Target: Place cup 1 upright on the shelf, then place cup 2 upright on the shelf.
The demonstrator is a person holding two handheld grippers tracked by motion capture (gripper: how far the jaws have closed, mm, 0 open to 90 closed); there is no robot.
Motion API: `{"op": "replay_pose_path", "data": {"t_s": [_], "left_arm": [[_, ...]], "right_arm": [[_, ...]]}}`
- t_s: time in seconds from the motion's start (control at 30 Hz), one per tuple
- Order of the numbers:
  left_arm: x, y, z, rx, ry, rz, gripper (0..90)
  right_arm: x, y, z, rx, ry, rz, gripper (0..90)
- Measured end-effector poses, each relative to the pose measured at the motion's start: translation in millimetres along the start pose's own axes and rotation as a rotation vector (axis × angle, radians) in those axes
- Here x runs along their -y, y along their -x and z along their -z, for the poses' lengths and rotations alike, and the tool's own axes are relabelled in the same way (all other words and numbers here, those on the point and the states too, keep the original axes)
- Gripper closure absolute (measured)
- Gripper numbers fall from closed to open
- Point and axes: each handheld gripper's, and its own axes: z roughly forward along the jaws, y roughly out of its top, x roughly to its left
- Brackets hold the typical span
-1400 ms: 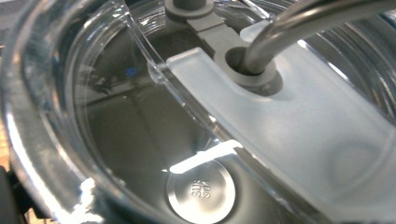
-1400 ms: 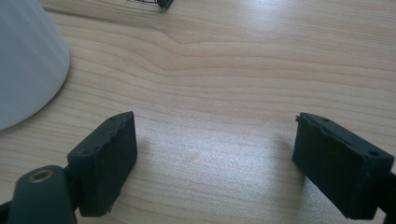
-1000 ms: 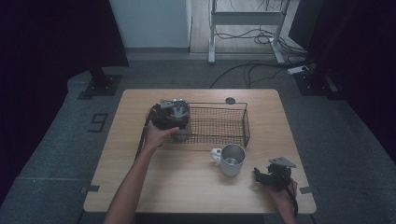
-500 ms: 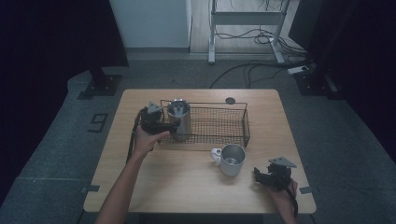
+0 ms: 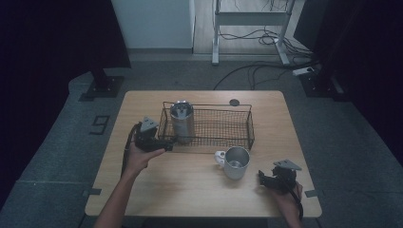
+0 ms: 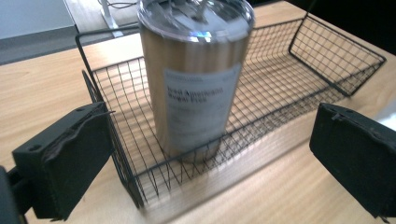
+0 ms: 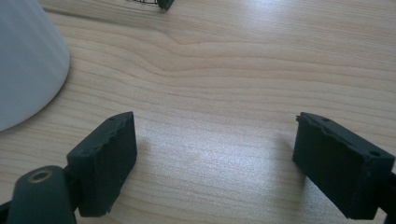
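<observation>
A steel tumbler [image 5: 182, 121] with a clear lid and a white label stands upright at the left end of a black wire basket [image 5: 223, 127]. In the left gripper view the tumbler [image 6: 196, 79] rises just beyond the basket's near wall [image 6: 116, 154]. My left gripper [image 5: 164, 142] is open and holds nothing, just outside the basket's front left corner, with its jaws toward the tumbler [image 6: 212, 156]. A white mug [image 5: 235, 162] stands in front of the basket. My right gripper [image 5: 266, 179] rests open on the wood to the mug's right, and the mug's side [image 7: 23, 60] is at its left.
The wooden table [image 5: 190, 190] has bare wood along its front and left. A small black round disc [image 5: 234, 102] sits behind the basket. Beyond the table are a dark floor, cables and a metal stand [image 5: 247, 28].
My left gripper let go of the tumbler, which now stands in the basket, and drew back to the left and toward the front. The right gripper has not moved.
</observation>
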Motion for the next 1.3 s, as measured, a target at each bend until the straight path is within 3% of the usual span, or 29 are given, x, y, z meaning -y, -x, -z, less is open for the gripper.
{"op": "replay_pose_path", "data": {"t_s": [0.13, 0.23, 0.77, 0.9, 1.13, 1.3], "left_arm": [[16.4, 2.5, 8.7, 0.027, 0.004, 0.026, 0.2], [30.1, 4.3, 14.6, 0.023, 0.005, 0.023, 0.6], [93.0, 5.5, 26.2, 0.061, -0.055, 0.068, 2.7], [98.3, 6.0, 25.0, 0.066, -0.079, 0.061, 3.1], [100.7, 7.3, 25.5, 0.07, -0.069, 0.07, 3.6], [101.9, 7.0, 24.9, 0.075, -0.07, 0.076, 3.6]], "right_arm": [[0.0, 0.1, 0.0, 0.001, 0.001, 0.001, 13.3], [0.0, 0.0, 0.0, 0.001, 0.001, 0.001, 13.3], [0.0, 0.1, 0.0, 0.003, 0.001, -0.001, 13.3], [0.0, 0.1, -0.1, 0.003, 0.001, -0.001, 13.2], [-0.4, 0.0, -0.3, 0.008, 0.001, -0.004, 12.9], [1.8, -0.4, 4.7, 0.008, 0.036, 0.002, 13.2]]}}
